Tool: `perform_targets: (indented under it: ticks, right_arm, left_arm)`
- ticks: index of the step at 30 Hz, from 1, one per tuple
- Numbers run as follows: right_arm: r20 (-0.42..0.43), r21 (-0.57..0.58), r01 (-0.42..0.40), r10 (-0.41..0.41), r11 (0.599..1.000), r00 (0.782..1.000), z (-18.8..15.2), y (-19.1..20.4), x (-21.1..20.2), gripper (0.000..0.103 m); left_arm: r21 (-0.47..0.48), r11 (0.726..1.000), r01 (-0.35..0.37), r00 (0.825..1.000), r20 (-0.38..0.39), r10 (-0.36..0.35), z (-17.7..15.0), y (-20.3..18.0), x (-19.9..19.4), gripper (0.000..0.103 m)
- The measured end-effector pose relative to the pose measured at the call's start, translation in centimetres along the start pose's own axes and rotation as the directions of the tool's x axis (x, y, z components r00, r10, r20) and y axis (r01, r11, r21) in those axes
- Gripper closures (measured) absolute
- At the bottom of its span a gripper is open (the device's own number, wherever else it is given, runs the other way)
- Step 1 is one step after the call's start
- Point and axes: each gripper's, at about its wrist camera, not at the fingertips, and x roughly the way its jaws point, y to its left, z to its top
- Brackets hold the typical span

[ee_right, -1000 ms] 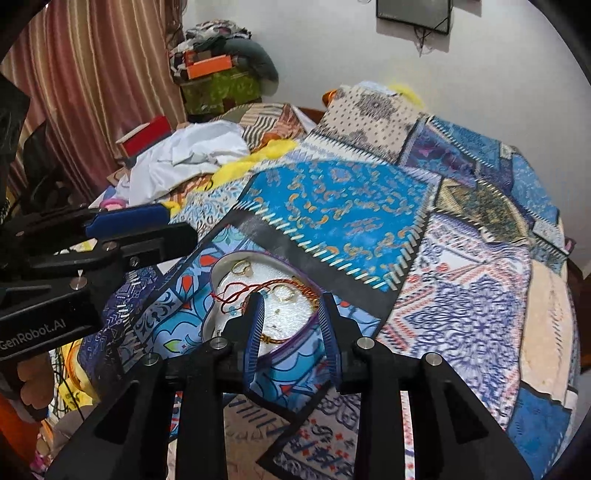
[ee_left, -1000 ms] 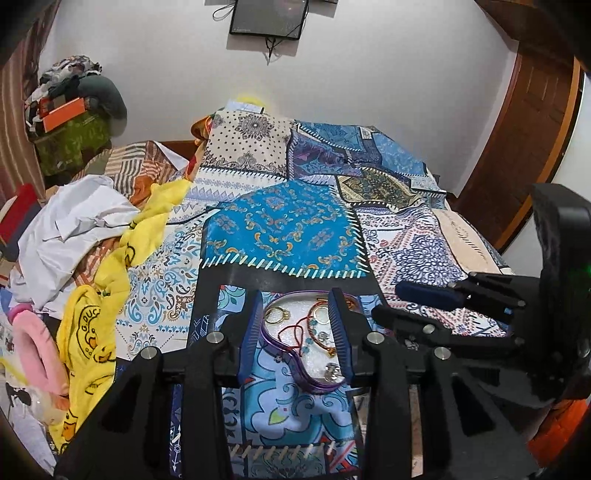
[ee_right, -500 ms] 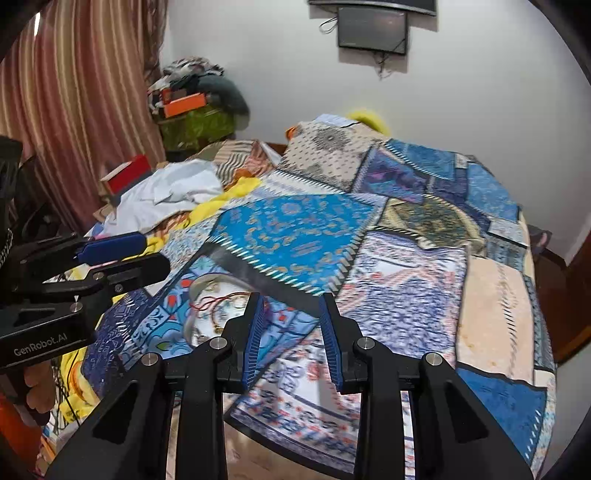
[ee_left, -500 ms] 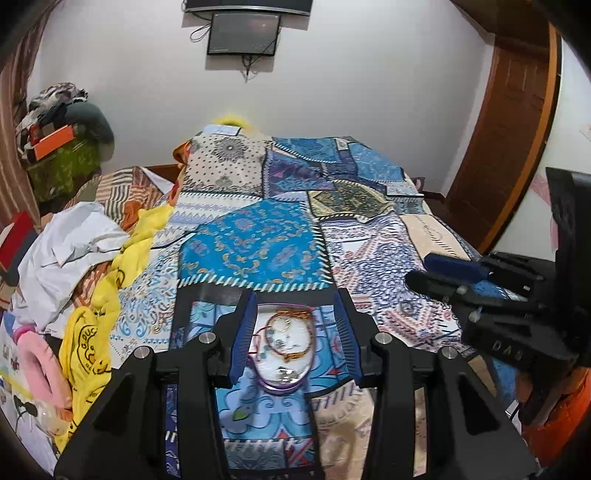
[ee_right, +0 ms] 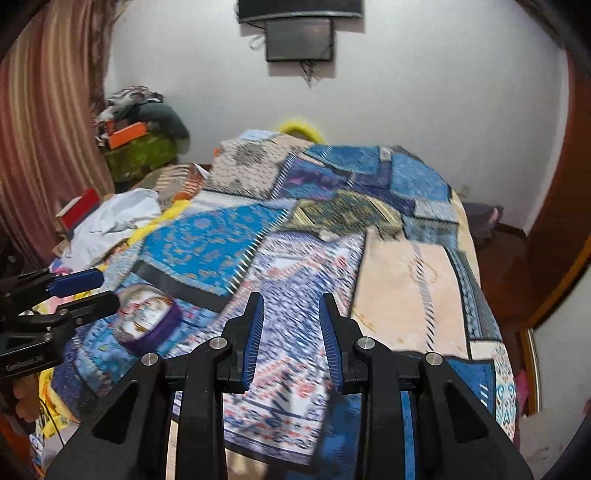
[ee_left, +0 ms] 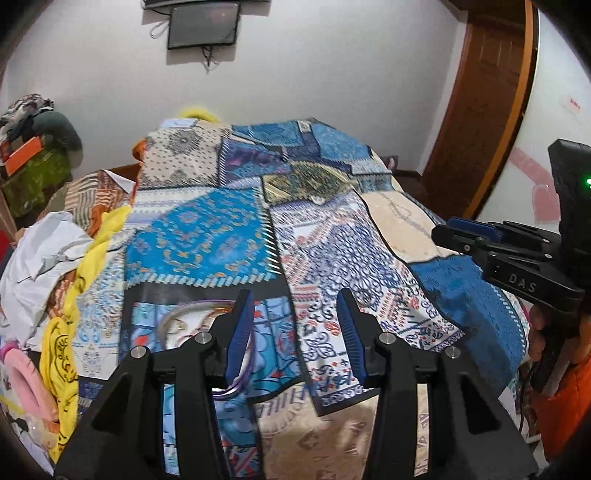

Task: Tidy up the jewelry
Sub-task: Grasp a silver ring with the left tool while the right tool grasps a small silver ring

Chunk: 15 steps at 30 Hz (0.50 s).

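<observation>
A purple-rimmed jewelry dish (ee_right: 147,317) with gold bangles and red thread lies on the patterned bedspread. In the left wrist view the dish (ee_left: 192,325) sits low left, partly hidden behind my left finger. My left gripper (ee_left: 295,332) is open and empty, above the bedspread to the right of the dish. My right gripper (ee_right: 291,332) is open and empty, over the bedspread well right of the dish. The right gripper also shows at the right of the left wrist view (ee_left: 465,236), and the left gripper at the left of the right wrist view (ee_right: 85,291).
The bed (ee_right: 406,277) is covered by a blue patchwork spread. White and yellow clothes (ee_left: 55,266) are piled along its left side. A wooden door (ee_left: 480,110) stands at the right and a screen (ee_left: 201,24) hangs on the wall.
Both grippers have pulled back and swung right, away from the dish. The dish now lies left of both grippers instead of between their fingers. Both stayed open.
</observation>
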Motion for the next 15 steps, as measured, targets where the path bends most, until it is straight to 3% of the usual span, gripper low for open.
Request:
perform_targets:
  ticks: [8, 15]
  right_arm:
    - [-0.077, 0.026, -0.013, 0.015, 1.0, 0.997, -2.1, -1.5, 1.8, 0.075]
    - [-0.095, 0.074, -0.026, 0.033, 0.997, 0.995, -3.0, -3.6, 2.4, 0.075]
  left_arm:
    - [0.053, 0.997, 0.053, 0.994, -0.097, -0.048, -0.8, -2.7, 4.3, 0.058]
    - [0.124, 0.99, 0.074, 0.987, -0.152, -0.055, -1.0, -5.8, 8.2, 0.058]
